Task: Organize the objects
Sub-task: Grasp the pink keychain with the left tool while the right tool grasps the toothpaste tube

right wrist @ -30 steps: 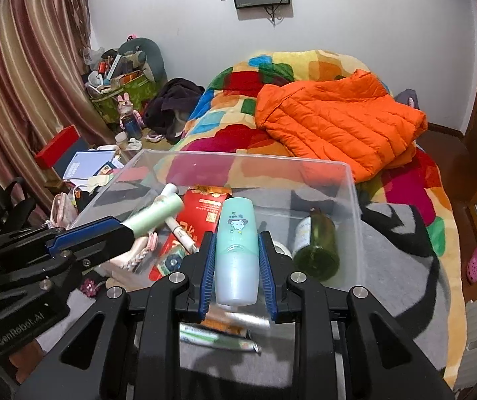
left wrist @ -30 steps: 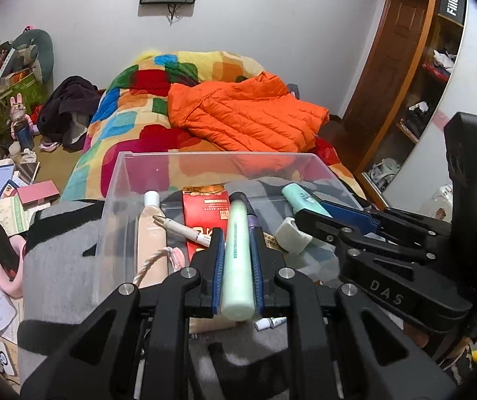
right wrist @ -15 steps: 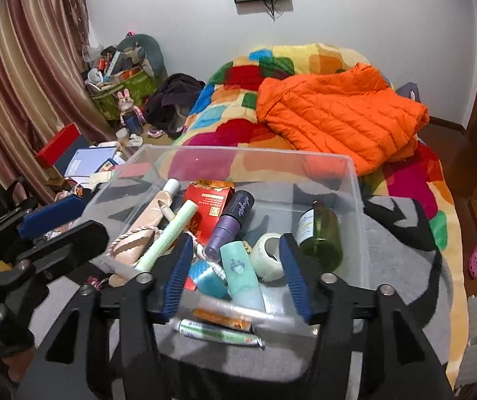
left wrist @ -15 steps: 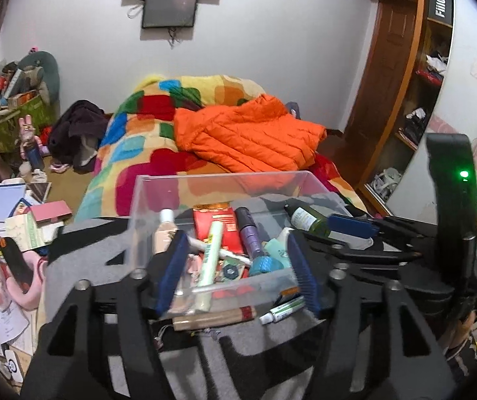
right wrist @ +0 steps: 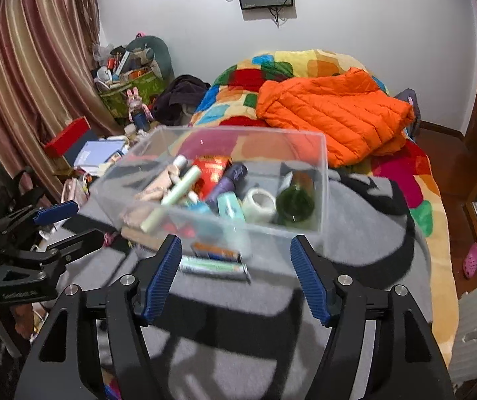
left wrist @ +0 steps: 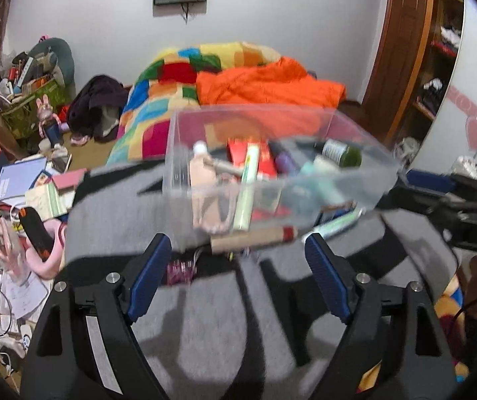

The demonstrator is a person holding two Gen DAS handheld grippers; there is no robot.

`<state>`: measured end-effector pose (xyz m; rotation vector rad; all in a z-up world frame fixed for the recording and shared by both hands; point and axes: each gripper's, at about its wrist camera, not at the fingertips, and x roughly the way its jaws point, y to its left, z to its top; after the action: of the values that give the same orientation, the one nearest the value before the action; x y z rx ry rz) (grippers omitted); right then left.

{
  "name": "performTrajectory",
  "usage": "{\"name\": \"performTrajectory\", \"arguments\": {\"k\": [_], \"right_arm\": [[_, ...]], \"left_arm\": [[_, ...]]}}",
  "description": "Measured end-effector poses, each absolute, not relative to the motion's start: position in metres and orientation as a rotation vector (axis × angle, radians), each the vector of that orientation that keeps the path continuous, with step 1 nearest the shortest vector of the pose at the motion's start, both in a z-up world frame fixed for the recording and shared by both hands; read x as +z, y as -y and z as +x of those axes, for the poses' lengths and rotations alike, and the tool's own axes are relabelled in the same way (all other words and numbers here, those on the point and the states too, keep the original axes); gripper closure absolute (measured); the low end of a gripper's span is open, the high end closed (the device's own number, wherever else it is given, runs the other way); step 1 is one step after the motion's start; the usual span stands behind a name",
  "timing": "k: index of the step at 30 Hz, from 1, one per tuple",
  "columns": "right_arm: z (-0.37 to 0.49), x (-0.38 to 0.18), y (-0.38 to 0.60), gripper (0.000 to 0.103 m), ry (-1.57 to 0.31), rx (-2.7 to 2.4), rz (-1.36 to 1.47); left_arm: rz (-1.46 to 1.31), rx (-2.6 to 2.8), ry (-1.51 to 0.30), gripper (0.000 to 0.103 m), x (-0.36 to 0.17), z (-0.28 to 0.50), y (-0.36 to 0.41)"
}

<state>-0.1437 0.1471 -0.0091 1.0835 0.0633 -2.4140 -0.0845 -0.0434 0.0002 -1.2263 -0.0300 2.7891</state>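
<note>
A clear plastic bin (left wrist: 355,123) (right wrist: 325,180) sits on a grey and black blanket (left wrist: 225,326) (right wrist: 365,206). Inside lie a pale green tube (left wrist: 248,186) (right wrist: 182,188), a teal bottle (right wrist: 228,205), a purple bottle (right wrist: 230,178), a green glass bottle (right wrist: 295,201), a tape roll (right wrist: 259,201), a red box (left wrist: 238,148) and a beige tube (left wrist: 202,175). In front of the bin lie a brown stick (left wrist: 251,235) and a green-white tube (left wrist: 335,225) (right wrist: 213,268). My left gripper (left wrist: 238,276) is open and empty, back from the bin. My right gripper (right wrist: 235,276) is open and empty.
A bed with a patchwork quilt (right wrist: 271,70) and an orange jacket (right wrist: 335,113) lies behind. Cluttered books and boxes (left wrist: 22,180) sit at the left. A pink object (left wrist: 43,253) lies by the blanket's left edge. A wooden shelf unit (left wrist: 438,50) stands at the right.
Both grippers opened and dropped their loads into the bin: the left let go of the pale green tube, the right the teal bottle. Both then pulled back from the bin.
</note>
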Motion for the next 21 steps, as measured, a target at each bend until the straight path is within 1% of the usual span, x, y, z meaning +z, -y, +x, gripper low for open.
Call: {"name": "performTrajectory", "arguments": {"k": [3, 7, 11, 14, 15, 16, 17, 18, 19, 20, 21], "right_arm": [[-0.141, -0.021, -0.145, 0.036, -0.095, -2.394, 1.112], [-0.152, -0.042, -0.135, 0.036, -0.136, -2.353, 1.190], [-0.162, -0.056, -0.124, 0.036, -0.149, -2.314, 1.237], [-0.170, -0.062, -0.120, 0.036, -0.122, -2.287, 1.270], [-0.171, -0.064, -0.119, 0.036, -0.102, -2.268, 1.275], [-0.171, -0.065, -0.119, 0.036, -0.088, -2.257, 1.276], [-0.171, -0.065, -0.118, 0.036, -0.078, -2.252, 1.273], [-0.171, -0.065, -0.117, 0.036, -0.079, -2.255, 1.266], [-0.168, -0.064, -0.116, 0.036, -0.089, -2.265, 1.249], [-0.167, -0.063, -0.116, 0.036, -0.100, -2.268, 1.236], [-0.165, -0.063, -0.115, 0.037, -0.114, -2.268, 1.223]], "left_arm": [[-1.314, 2.758, -0.019, 0.020, -0.018, -0.091, 0.043], [-1.410, 2.696, 0.023, 0.020, -0.034, -0.102, 0.051], [-1.411, 2.721, -0.001, 0.020, -0.034, -0.107, 0.059], [-1.396, 2.700, 0.013, 0.021, -0.034, -0.112, 0.064], [-1.399, 2.697, 0.037, 0.027, -0.036, -0.114, 0.067], [-1.411, 2.684, 0.068, 0.040, -0.039, -0.116, 0.069], [-1.427, 2.666, 0.087, 0.047, -0.042, -0.117, 0.070], [-1.426, 2.680, 0.084, 0.052, -0.043, -0.117, 0.071], [-1.415, 2.694, 0.080, 0.060, -0.043, -0.115, 0.072], [-1.402, 2.695, 0.075, 0.065, -0.041, -0.113, 0.071], [-1.391, 2.682, 0.073, 0.076, -0.041, -0.109, 0.071]]}}
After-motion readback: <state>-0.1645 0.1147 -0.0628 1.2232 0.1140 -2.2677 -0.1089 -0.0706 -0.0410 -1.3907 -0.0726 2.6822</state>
